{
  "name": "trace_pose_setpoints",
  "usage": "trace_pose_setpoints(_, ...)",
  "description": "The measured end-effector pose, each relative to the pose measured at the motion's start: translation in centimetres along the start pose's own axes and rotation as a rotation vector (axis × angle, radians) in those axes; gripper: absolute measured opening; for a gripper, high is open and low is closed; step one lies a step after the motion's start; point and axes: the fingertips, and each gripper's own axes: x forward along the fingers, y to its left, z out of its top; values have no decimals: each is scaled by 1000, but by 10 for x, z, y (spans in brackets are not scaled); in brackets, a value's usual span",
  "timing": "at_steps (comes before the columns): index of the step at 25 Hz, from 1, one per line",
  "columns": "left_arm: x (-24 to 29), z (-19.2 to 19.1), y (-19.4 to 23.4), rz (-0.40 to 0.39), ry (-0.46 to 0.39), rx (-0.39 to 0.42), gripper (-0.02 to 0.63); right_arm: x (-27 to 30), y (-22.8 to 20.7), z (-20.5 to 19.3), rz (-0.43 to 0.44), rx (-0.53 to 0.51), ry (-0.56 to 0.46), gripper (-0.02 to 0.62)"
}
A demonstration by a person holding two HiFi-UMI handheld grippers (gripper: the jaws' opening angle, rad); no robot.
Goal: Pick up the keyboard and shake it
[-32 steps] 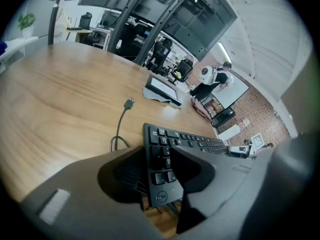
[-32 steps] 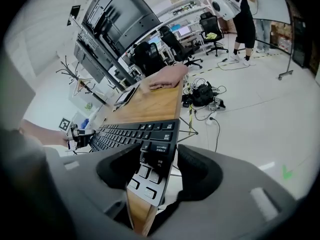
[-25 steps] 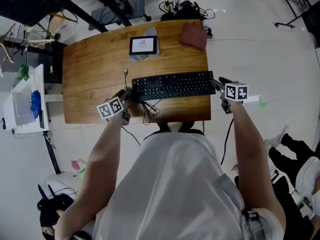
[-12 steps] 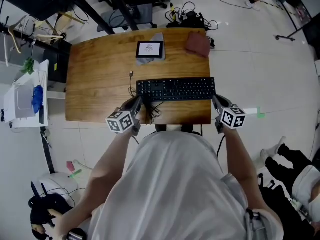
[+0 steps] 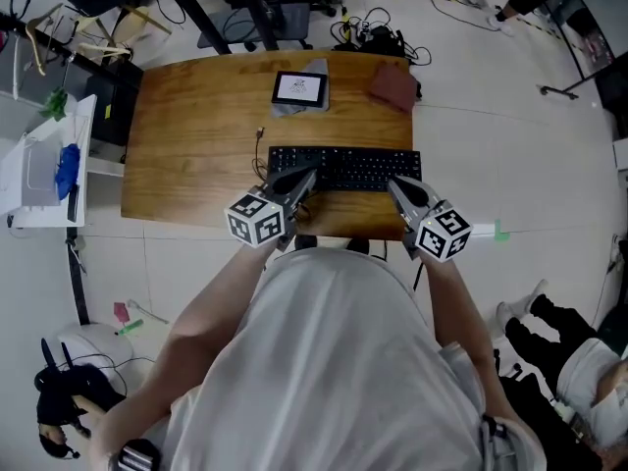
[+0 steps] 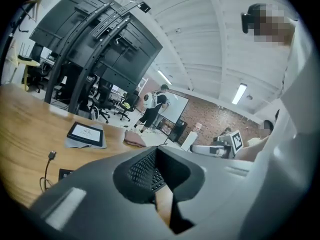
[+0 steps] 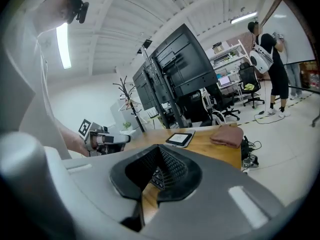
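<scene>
Flat on the table (image 5: 196,135): keyboard (image 5: 345,168), long axis left to right, just ahead of both tips. Left gripper (image 5: 306,177) over its left part, right gripper (image 5: 394,183) over its right, equally near. Both closed on nothing. Hard to tell any touching; near edge partly hidden.

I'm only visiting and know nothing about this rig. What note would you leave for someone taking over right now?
Both shut and empty: left gripper by the near-left edge of the black keyboard, right gripper by its near-right edge.
The keyboard lies flat on the brown wooden table.
Done: nothing yet.
Left: open, grip both ends, lift, shake.
</scene>
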Motion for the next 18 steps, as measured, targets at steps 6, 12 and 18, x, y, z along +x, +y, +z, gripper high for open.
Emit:
trace_pose_setpoints(6, -3, -3, -6, -4, -12, -35, -2, 5, 13, 4, 14, 12, -5, 2)
trace_pose_setpoints(12, -9, -2, -1, 4, -19, -35, -2, 13, 22, 3, 33, 18, -4, 0)
trace_pose_setpoints(18, -8, -2, -2, -6, -5, -28, -2, 15, 26, 7, 37, 18, -11, 1)
